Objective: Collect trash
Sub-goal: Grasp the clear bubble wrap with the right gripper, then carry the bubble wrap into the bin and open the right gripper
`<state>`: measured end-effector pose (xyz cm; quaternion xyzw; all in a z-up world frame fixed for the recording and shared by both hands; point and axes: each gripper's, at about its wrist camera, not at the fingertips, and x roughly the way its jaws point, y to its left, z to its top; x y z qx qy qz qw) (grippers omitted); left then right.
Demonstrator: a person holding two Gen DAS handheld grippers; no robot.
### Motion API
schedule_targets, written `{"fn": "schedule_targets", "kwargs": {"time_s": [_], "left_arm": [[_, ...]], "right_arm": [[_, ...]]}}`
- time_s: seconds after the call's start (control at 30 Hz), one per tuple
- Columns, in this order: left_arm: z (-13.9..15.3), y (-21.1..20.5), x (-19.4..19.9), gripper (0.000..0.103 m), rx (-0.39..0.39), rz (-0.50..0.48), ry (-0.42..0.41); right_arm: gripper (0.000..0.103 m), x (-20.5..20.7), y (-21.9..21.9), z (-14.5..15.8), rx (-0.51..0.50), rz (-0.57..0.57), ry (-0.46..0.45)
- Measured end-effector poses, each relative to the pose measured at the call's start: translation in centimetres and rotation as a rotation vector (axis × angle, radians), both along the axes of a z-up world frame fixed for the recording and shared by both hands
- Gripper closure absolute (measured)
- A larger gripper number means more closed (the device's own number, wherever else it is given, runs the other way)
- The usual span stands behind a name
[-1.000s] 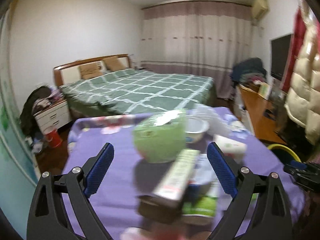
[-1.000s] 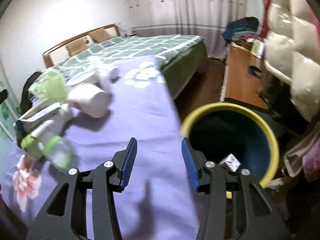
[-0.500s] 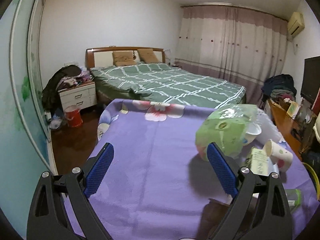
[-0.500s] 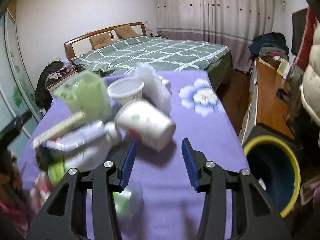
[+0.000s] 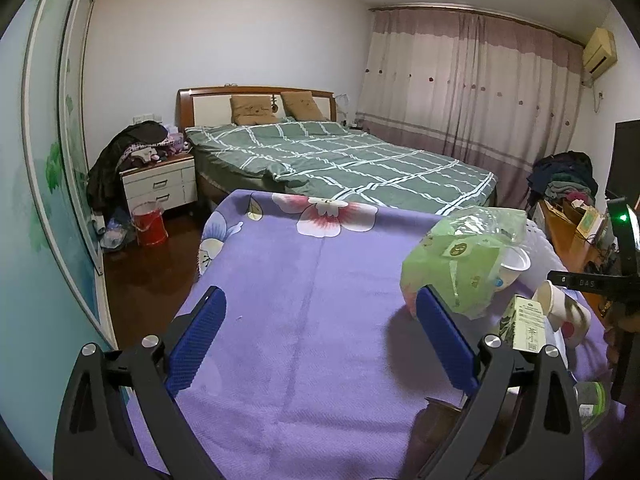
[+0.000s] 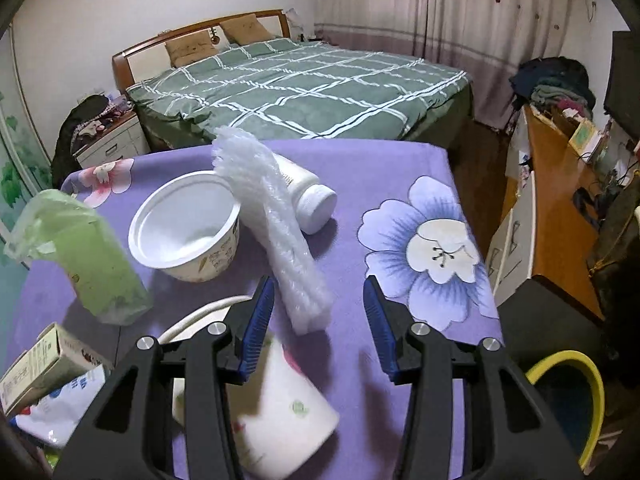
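The right gripper (image 6: 318,320) hangs over the purple flowered cloth (image 6: 380,168), its blue jaws partway apart and closing, with nothing pinched between them. Just ahead of the gap, and reaching a little toward its left jaw, lies a roll of bubble wrap (image 6: 276,228), tilted away toward the bed. Beyond that roll, partly under its far end, a white bottle (image 6: 314,196) lies on its side. Left of the jaws and farther out stands an empty white tub (image 6: 188,226), touching the bubble wrap. Farther left again slumps a green plastic bag (image 6: 92,256). Under the left jaw, close to the camera and blurred, lies a paper cup (image 6: 280,412); a small carton (image 6: 44,360) sits at the far lower left. To the right of the jaws, below the cloth's edge, the yellow rim of the bin (image 6: 584,380) shows.

The left gripper (image 5: 320,336) has its jaws spread wide over a bare stretch of the same cloth, holding nothing. The green bag sits just beyond its right jaw, and I cannot tell whether they touch. The rest of the trash lies outside that jaw, to the right. The green checked bed (image 5: 352,160) stands beyond the cloth.
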<state>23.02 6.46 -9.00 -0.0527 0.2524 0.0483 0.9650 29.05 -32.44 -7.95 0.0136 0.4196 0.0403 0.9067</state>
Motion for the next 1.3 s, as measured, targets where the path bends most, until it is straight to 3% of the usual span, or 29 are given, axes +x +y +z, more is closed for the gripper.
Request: {"fn": "schedule_targets", "kwargs": {"time_s": [0.07,0.17,0.5,0.7,0.97,1.13,1.3], "left_arm": [[-0.2,0.1,0.0,0.009,-0.001,0.007,0.007],[-0.4,0.1,0.3,0.009,-0.001,0.013,0.019],[-0.4,0.1,0.5,0.008,0.000,0.015,0.018],[-0.5,-0.2,0.4,0.008,0.006,0.004,0.014],[-0.5,-0.7,-0.1,0.008,0.015,-0.014,-0.005],[-0.4,-0.9,-0.3,0.008,0.014,-0.024,-0.011],[-0.4,-1.2,-0.4,0.008,0.032,-0.025,-0.013]], "right_arm": [[0.082,0.3,0.2,-0.3,-0.005,0.009,0.007],[0.089,-0.1,0.2,-0.1,0.003,0.016,-0.013],[0.090,-5.6,-1.8,4.1,0.064,-0.007,-0.130],[0.090,-11.4,-5.1,4.9,0.143,-0.069,-0.165],[0.089,-18.0,-11.6,3.5,0.134,-0.299,-0.178],[0.089,-19.9,-15.3,0.7,0.147,-0.451,-0.143],[0.088,-19.8,-16.1,-0.9,0.105,-0.521,-0.123]]}}
